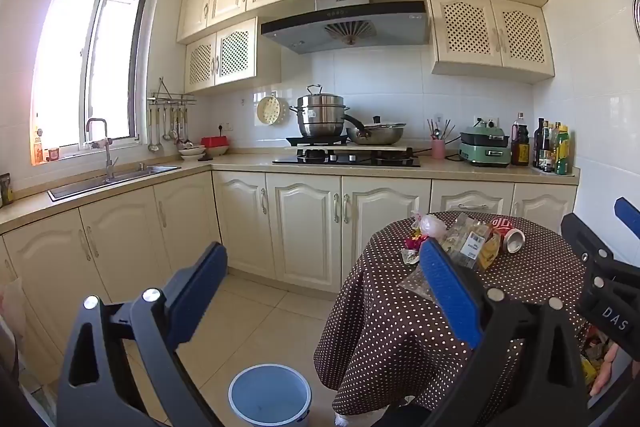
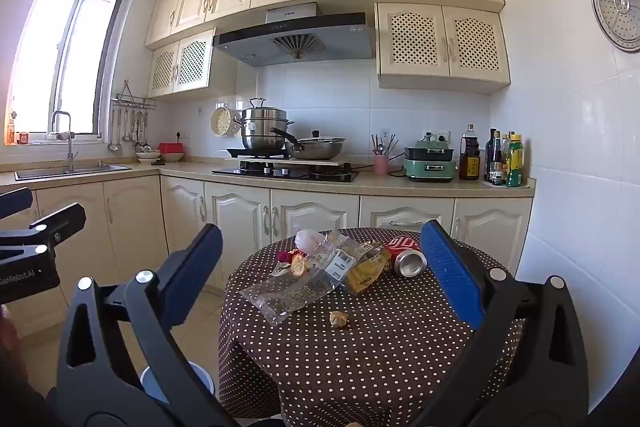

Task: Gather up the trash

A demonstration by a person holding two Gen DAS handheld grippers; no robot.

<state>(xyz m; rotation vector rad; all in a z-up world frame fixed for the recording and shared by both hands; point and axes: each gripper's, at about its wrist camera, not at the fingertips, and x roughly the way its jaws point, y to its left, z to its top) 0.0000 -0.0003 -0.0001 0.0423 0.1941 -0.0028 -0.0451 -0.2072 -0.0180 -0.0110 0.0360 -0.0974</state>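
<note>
On the floor at about seven o'clock from the table (image 2: 360, 347), a blue bin (image 1: 270, 397) stands with its mouth up, close against the hanging cloth, likely set there so trash can be dropped in with a short swing. Above it the left gripper (image 1: 320, 291) tilts slightly down, jaws spread as wide as they go and holding nothing; its right finger crosses the near edge of the litter in the left wrist view, but I cannot tell that it touches anything.

Moving right onto the dotted cloth, the trash lies bunched toward twelve o'clock on the tabletop. A pink bag (image 2: 308, 239) sits farthest back at eleven o'clock, with small bright scraps (image 2: 294, 261) just before it. A clear wrapper (image 2: 288, 293) sprawls from the centre toward nine o'clock, overlapping a yellow packet (image 2: 366, 269) at the middle. A crumpled ball (image 2: 339, 319) lies alone at six o'clock of the pile, apart from the rest. A red can (image 2: 406, 257) lies on its side at two o'clock, open end toward the camera.

Farthest right, the right gripper (image 2: 322, 287) is held level, jaws fully apart and empty, the pile framed between its fingers. That suggests a start posture: nothing is collected yet, and the light wrapper may slide when pinched.
</note>
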